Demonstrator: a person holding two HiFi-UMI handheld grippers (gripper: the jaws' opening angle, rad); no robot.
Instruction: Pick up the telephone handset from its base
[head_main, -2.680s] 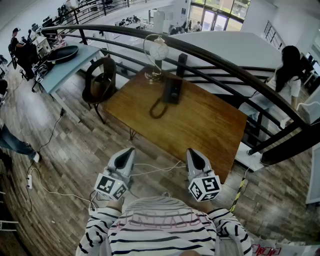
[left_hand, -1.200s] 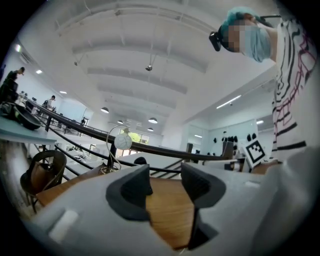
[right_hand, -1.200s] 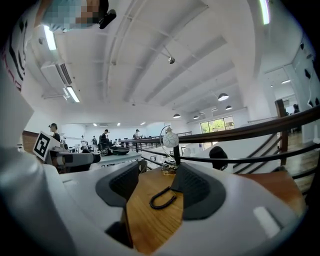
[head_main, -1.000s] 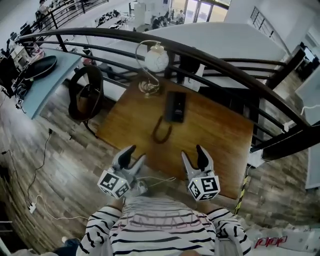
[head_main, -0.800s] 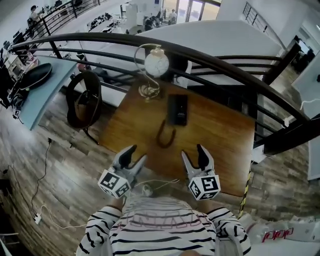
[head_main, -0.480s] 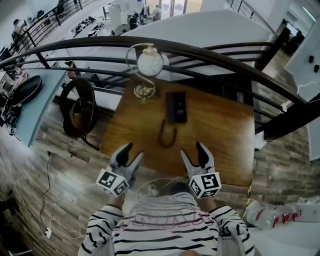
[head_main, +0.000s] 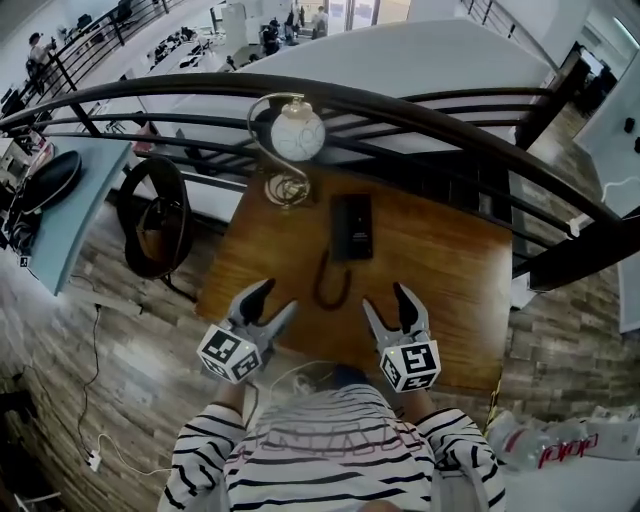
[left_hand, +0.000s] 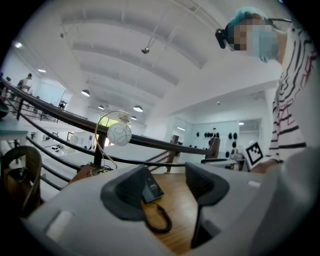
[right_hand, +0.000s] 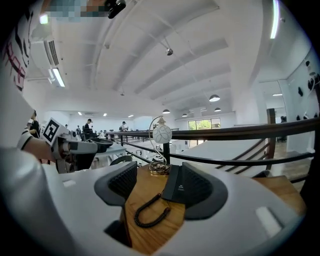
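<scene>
A black telephone (head_main: 351, 226) lies flat on the wooden table (head_main: 440, 280), handset resting on its base. Its coiled cord (head_main: 330, 285) loops toward the near edge. My left gripper (head_main: 276, 298) hovers at the table's near edge, left of the cord; its jaws are opening, with nothing between them. To the cord's right my right gripper (head_main: 386, 298) is open and empty too. In the left gripper view the telephone (left_hand: 151, 190) and cord (left_hand: 157, 223) show ahead between the jaws of the left gripper (left_hand: 165, 186). The right gripper (right_hand: 157, 184) also frames the telephone (right_hand: 172, 186) and cord (right_hand: 147, 212).
A desk lamp with a white globe (head_main: 297, 135) stands on the table's far left corner. A curved black railing (head_main: 450, 115) runs behind the table. A round-backed chair (head_main: 150, 215) stands left of it. Cables lie on the wood floor (head_main: 100, 380).
Both grippers have come forward from over the floor to the table's near edge, toward the telephone. The left jaws have spread wider.
</scene>
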